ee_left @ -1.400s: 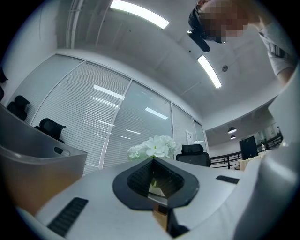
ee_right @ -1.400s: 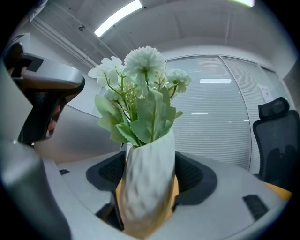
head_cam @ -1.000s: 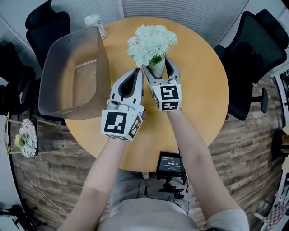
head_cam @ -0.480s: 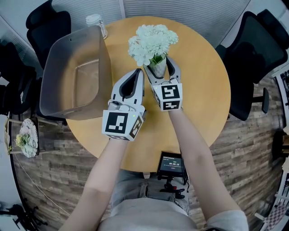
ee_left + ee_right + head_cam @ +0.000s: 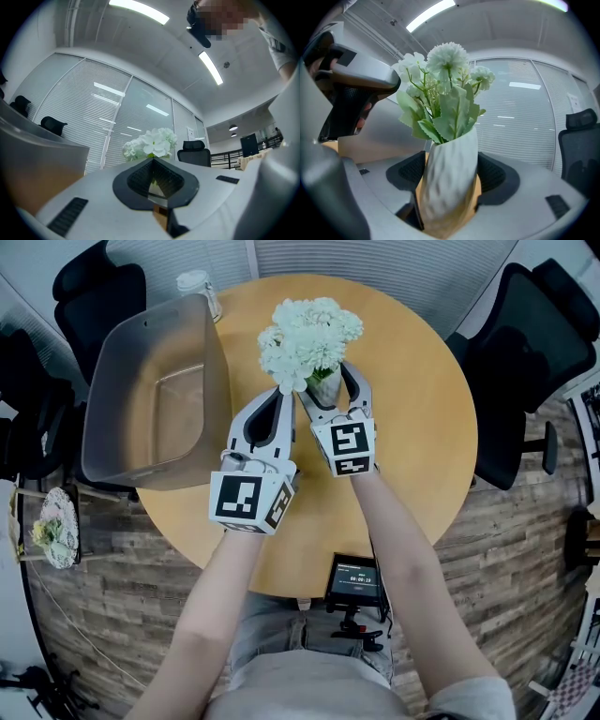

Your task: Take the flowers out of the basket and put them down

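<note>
Flowers [image 5: 309, 334] are out of the basket [image 5: 214, 381]: white blooms with green leaves, stems in a white ribbed vase [image 5: 449, 173], just right of the basket's right wall and not touching it. My right gripper [image 5: 325, 381] is clamped on the vase body, with a pad pressed to each side and the jaws fairly wide because the vase fills the gap. Vase leans slightly. I can't tell if its base is on the table [image 5: 412, 427], since the gripper body hides it.

My left gripper [image 5: 279, 395] sits between the basket and the right gripper, close beside the latter. Its jaws are closed tip to tip with nothing in them. Blooms show just past its tips.

The basket is a grey tub standing on the table, with nothing visible inside. A glass jar [image 5: 197, 287] stands by the basket's far right corner. A black chair [image 5: 534, 343] is well right of the basket, off the table. A small screen [image 5: 353, 582] sits below the table's near edge.
</note>
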Available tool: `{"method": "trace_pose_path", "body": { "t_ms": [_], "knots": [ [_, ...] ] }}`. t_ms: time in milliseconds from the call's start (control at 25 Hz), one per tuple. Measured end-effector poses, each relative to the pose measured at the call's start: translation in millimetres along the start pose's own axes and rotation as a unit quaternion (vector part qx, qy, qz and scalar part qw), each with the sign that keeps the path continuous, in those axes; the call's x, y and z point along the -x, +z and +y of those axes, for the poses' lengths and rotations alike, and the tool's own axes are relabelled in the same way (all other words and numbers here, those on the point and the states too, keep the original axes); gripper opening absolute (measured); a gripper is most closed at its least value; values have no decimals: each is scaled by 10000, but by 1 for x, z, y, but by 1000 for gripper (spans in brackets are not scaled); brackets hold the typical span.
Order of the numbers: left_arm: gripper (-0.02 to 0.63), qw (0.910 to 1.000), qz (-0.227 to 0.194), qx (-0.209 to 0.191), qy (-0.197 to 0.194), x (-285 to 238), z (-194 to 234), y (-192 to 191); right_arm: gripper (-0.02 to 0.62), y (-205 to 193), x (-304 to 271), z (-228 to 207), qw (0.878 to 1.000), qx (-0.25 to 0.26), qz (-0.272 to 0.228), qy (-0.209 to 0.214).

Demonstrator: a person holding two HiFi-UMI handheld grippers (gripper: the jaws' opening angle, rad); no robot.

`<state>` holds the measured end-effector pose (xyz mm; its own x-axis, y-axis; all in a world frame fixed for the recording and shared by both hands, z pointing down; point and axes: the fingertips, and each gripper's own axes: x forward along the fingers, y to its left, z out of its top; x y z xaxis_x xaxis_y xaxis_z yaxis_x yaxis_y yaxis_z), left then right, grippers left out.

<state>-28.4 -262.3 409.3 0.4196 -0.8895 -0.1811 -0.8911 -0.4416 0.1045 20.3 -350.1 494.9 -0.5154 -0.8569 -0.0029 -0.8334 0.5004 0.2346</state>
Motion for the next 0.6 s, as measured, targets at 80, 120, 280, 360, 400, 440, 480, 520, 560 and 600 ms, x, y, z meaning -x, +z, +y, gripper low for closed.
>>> {"method": "trace_pose_path", "body": {
  "t_ms": [80,120,280,360,400,440,480,520,560,600],
  "knots": [
    [5,10000,3,8,7,1,0,-1,342,-1,2,1,10000,19,-6,12],
    [5,10000,6,11,9,1,0,-1,342,-1,3,0,10000,22,-1,21],
    [5,10000,23,21,3,3,-1,-2,342,-2,7,-1,10000,12,19,27],
    [5,10000,31,15,8,4,-1,-2,343,-2,7,-1,10000,13,28,34],
    [5,10000,34,9,13,4,-1,-2,344,-2,7,-1,10000,6,27,30],
    [5,10000,36,5,17,4,-1,-2,344,-2,8,-2,10000,-9,19,16],
    [5,10000,37,4,20,5,-1,-2,344,-2,9,-3,10000,-26,9,-2],
    [5,10000,40,5,23,5,-1,-2,344,-3,10,-3,10000,-34,1,-12],
    [5,10000,43,7,27,5,-1,-3,344,-3,10,-3,10000,-28,3,-1],
    [5,10000,46,10,34,5,0,-3,344,-3,10,-3,10000,-15,19,30]
  ]
}}
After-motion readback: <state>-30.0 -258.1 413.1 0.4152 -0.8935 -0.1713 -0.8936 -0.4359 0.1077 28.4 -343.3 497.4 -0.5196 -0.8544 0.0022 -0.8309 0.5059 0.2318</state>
